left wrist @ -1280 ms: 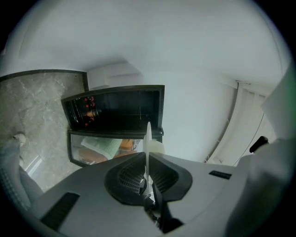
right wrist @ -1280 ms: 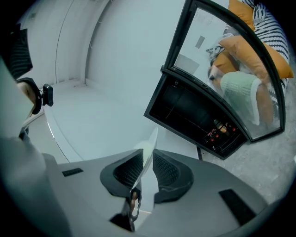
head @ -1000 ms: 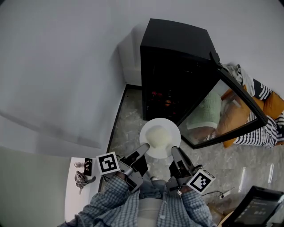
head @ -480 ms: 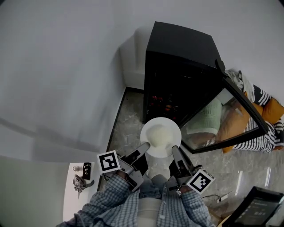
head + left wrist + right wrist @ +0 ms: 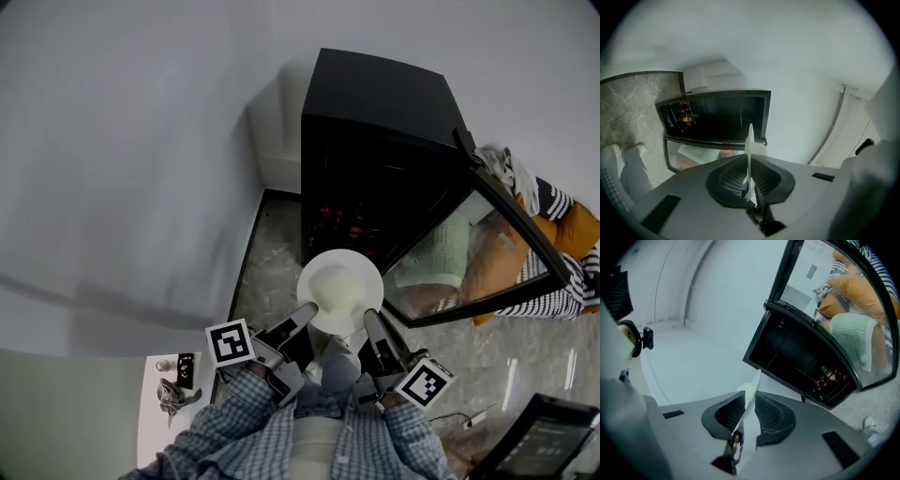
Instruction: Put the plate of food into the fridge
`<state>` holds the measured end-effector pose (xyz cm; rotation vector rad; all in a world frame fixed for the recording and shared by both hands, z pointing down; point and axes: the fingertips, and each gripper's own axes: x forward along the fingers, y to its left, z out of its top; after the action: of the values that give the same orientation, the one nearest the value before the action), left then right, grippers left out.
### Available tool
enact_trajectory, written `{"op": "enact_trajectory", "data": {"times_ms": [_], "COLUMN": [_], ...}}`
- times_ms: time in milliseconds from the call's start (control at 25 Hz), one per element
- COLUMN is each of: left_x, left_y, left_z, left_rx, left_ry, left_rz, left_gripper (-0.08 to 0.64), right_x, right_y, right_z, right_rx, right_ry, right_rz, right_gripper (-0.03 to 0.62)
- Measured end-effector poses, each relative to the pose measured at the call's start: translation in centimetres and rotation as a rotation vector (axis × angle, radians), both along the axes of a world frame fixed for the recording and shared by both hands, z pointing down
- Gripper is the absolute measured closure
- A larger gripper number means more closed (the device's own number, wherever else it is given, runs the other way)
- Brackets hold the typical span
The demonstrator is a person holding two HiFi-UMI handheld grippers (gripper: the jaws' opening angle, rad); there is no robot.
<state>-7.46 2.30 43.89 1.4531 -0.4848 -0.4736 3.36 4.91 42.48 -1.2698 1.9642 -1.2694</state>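
A white plate (image 5: 339,289) with a pale mound of food hangs level in front of the open black fridge (image 5: 375,159). My left gripper (image 5: 302,319) is shut on the plate's near-left rim and my right gripper (image 5: 369,321) on its near-right rim. In the left gripper view the plate (image 5: 750,145) shows edge-on, clamped between the pads (image 5: 733,180), with the fridge (image 5: 717,117) beyond. The right gripper view shows the plate (image 5: 751,397) pinched the same way, facing the dark fridge (image 5: 797,357) shelves.
The fridge's glass door (image 5: 487,244) stands swung open to the right. Orange and striped cushions (image 5: 562,225) lie behind it. A small white table (image 5: 173,384) with keys is at lower left, a black device (image 5: 544,441) at lower right. White walls flank the fridge.
Both grippers and the plate have edged slightly closer to the fridge opening. The grip on the plate is the same.
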Motion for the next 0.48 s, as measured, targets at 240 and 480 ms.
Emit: {"op": "enact_trajectory", "data": {"times_ms": [240, 480], "left_x": [1.0, 2.9], "left_y": [-2.1, -4.5], "left_z": [-0.1, 0.1], "left_rx": [0.004, -0.003], "left_ry": [-0.015, -0.015], "left_rz": [0.003, -0.005], "left_gripper": [0.543, 0.543], "right_x": [0.9, 2.8], "right_y": [-2.3, -4.7], "right_z": [-0.2, 0.2], "right_rx": [0.011, -0.003], "right_ry": [0.009, -0.008], "right_rz": [-0.014, -0.017], "right_gripper": [0.522, 0.522]}}
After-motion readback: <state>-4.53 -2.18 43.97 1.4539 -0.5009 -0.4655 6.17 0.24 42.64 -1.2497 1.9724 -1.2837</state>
